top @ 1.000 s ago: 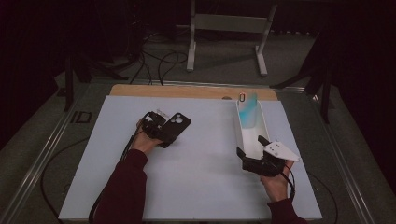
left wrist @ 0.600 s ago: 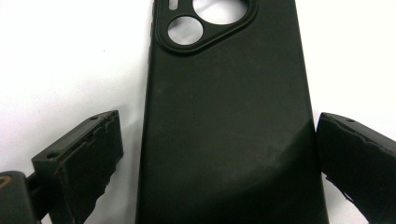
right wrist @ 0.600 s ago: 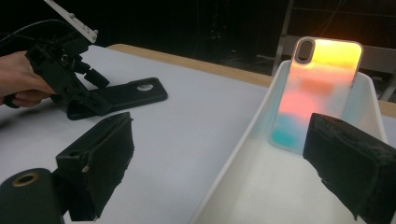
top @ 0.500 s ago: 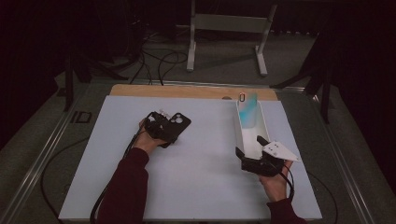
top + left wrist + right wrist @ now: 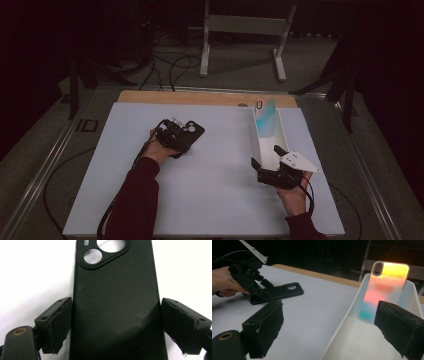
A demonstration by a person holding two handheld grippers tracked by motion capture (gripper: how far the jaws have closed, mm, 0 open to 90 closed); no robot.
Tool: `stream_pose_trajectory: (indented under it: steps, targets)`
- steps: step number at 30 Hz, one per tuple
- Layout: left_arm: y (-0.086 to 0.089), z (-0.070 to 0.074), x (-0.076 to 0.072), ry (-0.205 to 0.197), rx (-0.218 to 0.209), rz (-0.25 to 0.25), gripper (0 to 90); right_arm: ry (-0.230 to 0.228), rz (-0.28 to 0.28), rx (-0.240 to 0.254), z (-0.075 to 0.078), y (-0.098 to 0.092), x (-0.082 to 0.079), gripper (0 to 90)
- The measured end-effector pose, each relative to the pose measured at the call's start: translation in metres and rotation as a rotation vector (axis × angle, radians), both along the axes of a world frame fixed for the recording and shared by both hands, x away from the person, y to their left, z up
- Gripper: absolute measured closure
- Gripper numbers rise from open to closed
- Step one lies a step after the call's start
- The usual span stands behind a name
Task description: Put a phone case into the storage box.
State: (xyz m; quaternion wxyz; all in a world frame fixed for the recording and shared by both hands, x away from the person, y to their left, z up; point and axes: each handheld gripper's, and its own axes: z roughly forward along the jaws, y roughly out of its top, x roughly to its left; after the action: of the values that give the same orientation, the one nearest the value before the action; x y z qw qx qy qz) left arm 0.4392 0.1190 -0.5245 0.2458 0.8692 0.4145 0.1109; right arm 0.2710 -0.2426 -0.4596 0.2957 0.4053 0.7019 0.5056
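Black case (image 5: pixel 116 305) lies flat on the desk (image 5: pixel 220 195) between the closing left tongs (image 5: pixel 116 327), not yet gripped or lifted; right tongs (image 5: pixel 332 335) gape empty at the tray (image 5: pixel 347 340).

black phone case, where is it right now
The black phone case lies flat on the white table mat, left of the white tray, between the left gripper's jaws, which have just been closing.

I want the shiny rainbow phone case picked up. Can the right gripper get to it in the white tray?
Probably yes. The right gripper is open at the near end of the white tray, and the rainbow phone case leans against the far wall with nothing between.
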Motion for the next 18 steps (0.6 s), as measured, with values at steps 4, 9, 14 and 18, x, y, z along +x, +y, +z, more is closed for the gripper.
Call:
stream_pose_trajectory:
  steps: [4,9,14,18]
  targets:
    - [-0.0018,0.0010,-0.0008,0.000,0.006,0.004,15.3,0.001,-0.002,0.002,-0.0003,-0.0011,0.0004,8.1]
    - [-0.0018,0.0015,-0.0019,-0.005,0.005,0.003,16.5,-0.002,-0.004,0.005,0.0004,-0.0019,0.0005,8.1]
    - [-0.0032,0.0025,-0.0032,-0.021,0.007,0.010,16.7,0.000,-0.006,0.008,0.0008,-0.0030,0.0005,8.1]
    - [-0.0053,0.0044,-0.0046,-0.037,-0.006,0.010,16.6,-0.001,-0.009,0.008,0.0015,-0.0039,0.0004,8.2]
